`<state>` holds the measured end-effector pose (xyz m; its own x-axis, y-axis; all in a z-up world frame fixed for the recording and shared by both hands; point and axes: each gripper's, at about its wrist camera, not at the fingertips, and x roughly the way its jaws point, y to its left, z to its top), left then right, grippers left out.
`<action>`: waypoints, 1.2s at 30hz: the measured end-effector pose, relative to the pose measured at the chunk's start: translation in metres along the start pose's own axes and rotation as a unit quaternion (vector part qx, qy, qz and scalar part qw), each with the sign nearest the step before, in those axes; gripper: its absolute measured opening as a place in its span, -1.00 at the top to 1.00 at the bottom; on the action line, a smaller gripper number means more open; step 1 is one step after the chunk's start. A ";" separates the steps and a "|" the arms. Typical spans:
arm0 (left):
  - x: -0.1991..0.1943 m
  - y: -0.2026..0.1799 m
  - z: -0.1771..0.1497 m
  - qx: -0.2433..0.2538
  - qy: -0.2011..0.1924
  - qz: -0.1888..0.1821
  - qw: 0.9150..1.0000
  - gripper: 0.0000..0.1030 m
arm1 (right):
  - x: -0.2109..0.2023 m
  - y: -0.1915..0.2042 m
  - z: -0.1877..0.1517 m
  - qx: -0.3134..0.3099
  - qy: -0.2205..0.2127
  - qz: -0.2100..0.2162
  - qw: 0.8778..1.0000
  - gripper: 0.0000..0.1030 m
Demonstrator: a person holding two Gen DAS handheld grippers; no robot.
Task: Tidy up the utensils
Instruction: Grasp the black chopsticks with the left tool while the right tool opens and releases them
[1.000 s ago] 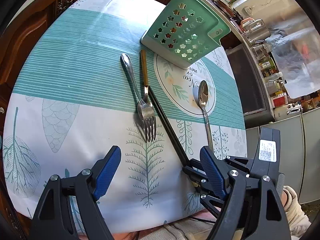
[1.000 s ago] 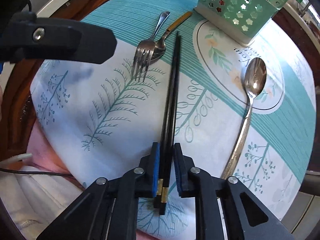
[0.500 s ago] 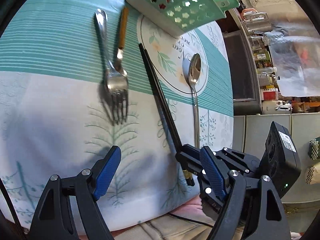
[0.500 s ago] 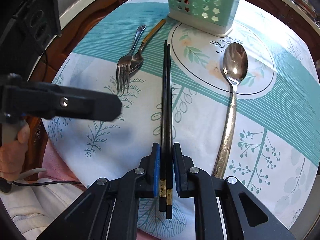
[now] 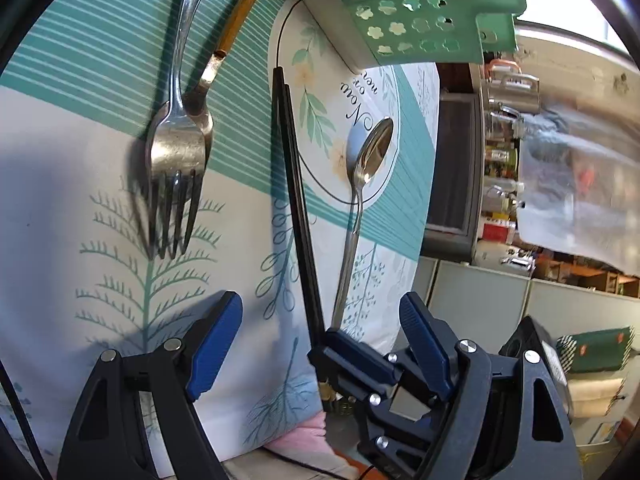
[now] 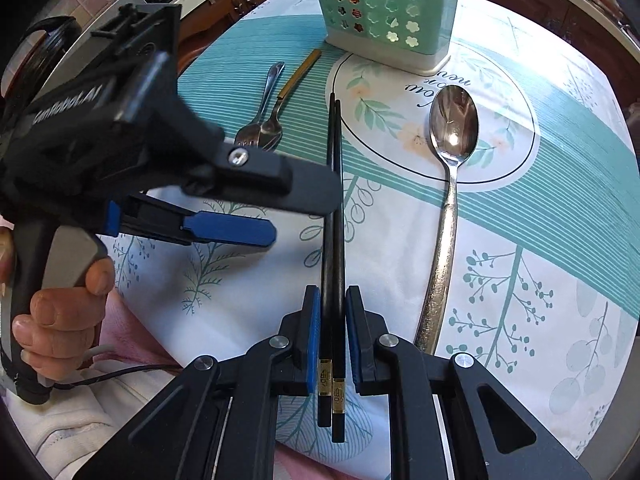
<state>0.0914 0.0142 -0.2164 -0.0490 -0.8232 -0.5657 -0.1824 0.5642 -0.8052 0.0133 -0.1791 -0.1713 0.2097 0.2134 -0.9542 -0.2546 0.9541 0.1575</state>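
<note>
My right gripper (image 6: 333, 294) is shut on the near end of a pair of black chopsticks (image 6: 334, 220), which point toward the green perforated caddy (image 6: 384, 12). Their tips lie by the printed circle's edge. My left gripper (image 5: 320, 304) is open and low over the cloth. From the right wrist view it (image 6: 304, 216) comes in from the left, its upper finger crossing in front of the chopsticks (image 5: 296, 184). A steel fork (image 5: 176, 148) lies over a small gold-handled spoon (image 5: 236, 28). A large spoon (image 5: 368, 152) lies right of the chopsticks, below the caddy (image 5: 400, 8).
A leaf-print tablecloth (image 6: 520, 280) covers the round table, its near edge just under both grippers. A hand (image 6: 52, 312) holds the left gripper's handle, with a cable trailing below it. Dark wooden cabinets (image 6: 560, 8) stand behind, and a cluttered kitchen shelf (image 5: 504, 184) stands off the table's right side.
My left gripper has sunk toward the cloth, rolled, and closed in on the chopsticks from the left. My right gripper has shifted with the chopsticks, now lined up more toward the caddy.
</note>
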 end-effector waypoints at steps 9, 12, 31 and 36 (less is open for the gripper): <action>0.025 -0.007 0.014 -0.012 0.008 -0.029 0.999 -0.31 | -0.007 0.008 0.004 -0.006 0.000 -0.003 1.000 0.78; 0.033 -0.011 0.018 -0.008 0.007 -0.031 0.999 -0.13 | -0.008 0.008 0.006 -0.012 0.001 -0.001 1.000 0.78; 0.038 -0.054 0.004 0.156 -0.028 0.096 0.983 0.94 | -0.014 -0.002 -0.010 -0.007 -0.030 0.030 0.999 0.99; 0.029 -0.073 -0.002 0.201 -0.052 0.116 0.971 0.93 | -0.021 -0.014 -0.011 0.017 -0.042 0.079 0.996 0.78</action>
<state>0.1017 -0.0508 -0.1733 0.0611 -0.6716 -0.7384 0.2207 0.7305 -0.6462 0.0024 -0.1997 -0.1558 0.2484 0.3775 -0.8921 -0.2587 0.9133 0.3144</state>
